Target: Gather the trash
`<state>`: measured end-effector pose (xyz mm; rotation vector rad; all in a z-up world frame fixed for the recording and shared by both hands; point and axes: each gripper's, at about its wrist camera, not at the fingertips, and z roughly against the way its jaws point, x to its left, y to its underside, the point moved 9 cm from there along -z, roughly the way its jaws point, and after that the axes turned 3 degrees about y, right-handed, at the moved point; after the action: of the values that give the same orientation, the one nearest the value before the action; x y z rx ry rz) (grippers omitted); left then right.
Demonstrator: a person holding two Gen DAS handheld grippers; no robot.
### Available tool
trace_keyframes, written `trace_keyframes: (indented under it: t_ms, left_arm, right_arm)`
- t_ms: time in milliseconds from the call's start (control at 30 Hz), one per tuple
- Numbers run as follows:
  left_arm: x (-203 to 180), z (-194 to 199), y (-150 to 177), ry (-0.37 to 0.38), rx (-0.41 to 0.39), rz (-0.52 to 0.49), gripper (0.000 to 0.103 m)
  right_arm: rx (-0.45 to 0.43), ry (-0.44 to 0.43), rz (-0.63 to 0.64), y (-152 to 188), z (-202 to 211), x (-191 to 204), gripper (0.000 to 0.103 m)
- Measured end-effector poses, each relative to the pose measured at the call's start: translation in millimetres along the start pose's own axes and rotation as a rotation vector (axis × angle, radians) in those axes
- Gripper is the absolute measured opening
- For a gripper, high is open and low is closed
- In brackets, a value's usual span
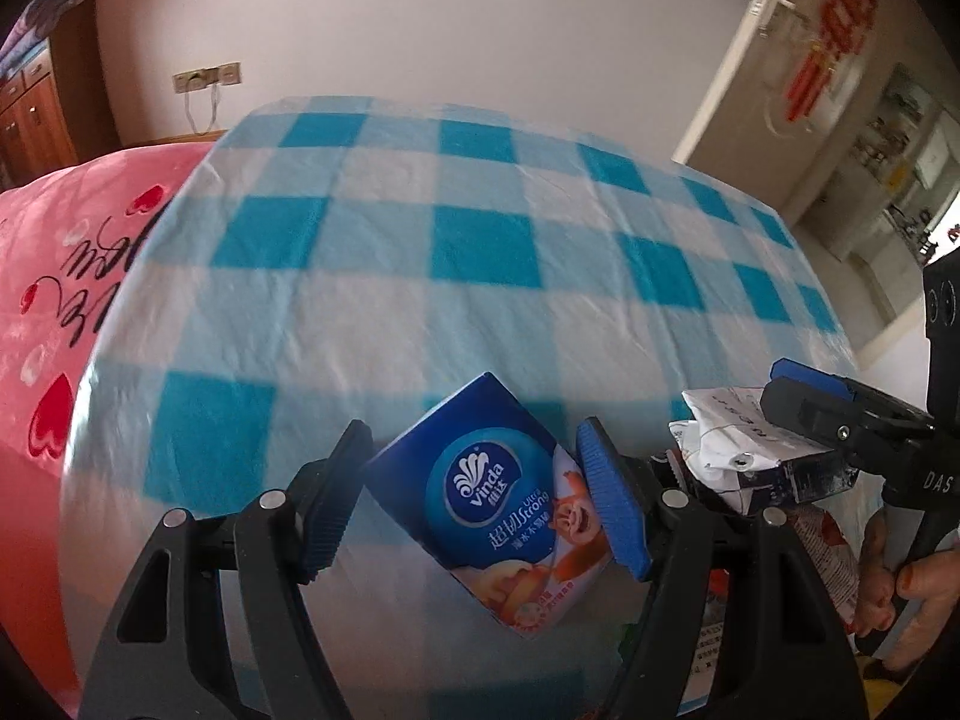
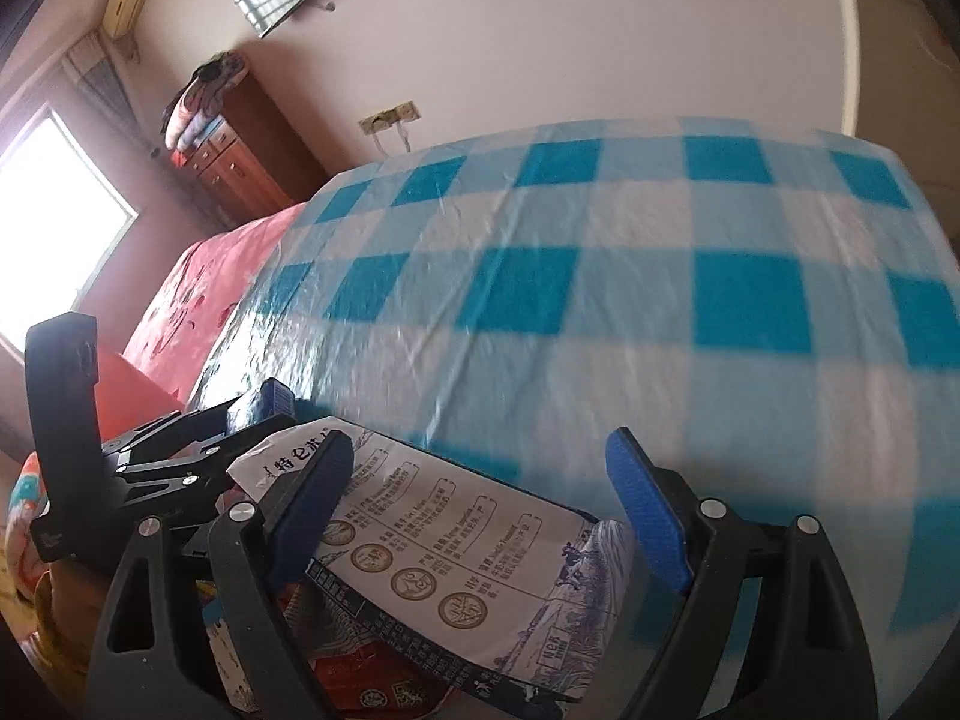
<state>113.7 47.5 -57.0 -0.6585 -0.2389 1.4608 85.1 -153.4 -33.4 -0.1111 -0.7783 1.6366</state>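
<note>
My left gripper (image 1: 474,426) is shut on a blue Vinda tissue packet (image 1: 498,492), gripped by its two sides and tilted above the checked tablecloth (image 1: 384,228). In the right wrist view, my right gripper (image 2: 480,444) is shut on a flattened white milk carton (image 2: 444,534) printed with blue text and round icons. That carton (image 1: 714,450) and the right gripper (image 1: 729,420) also show at the right of the left wrist view, close beside the packet. The left gripper (image 2: 264,414) sits just left of the carton.
The blue-and-white checked cloth (image 2: 660,276) covers the table. Red and white wrappers (image 2: 372,678) lie below the carton, and one wrapper (image 1: 828,546) is next to a hand (image 1: 906,588). A pink bedspread (image 1: 54,276) lies to the left, with a wooden cabinet (image 2: 240,162) behind.
</note>
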Motion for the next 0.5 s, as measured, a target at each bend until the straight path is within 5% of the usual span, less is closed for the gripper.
trace_keyframes:
  t_ms: [200,500]
  left_arm:
    - [0.3,5.8,6.2,0.042,-0.017,0.011,0.071]
    - [1.6,4.2,7.9,-0.043,0.020,0.000,0.075]
  right_arm:
    - [-0.094,0.033,-0.041,20.3,36.4,-2.4,0.087]
    - [-0.245,0.076,-0.002,46.7,101.8,8.0,0.092]
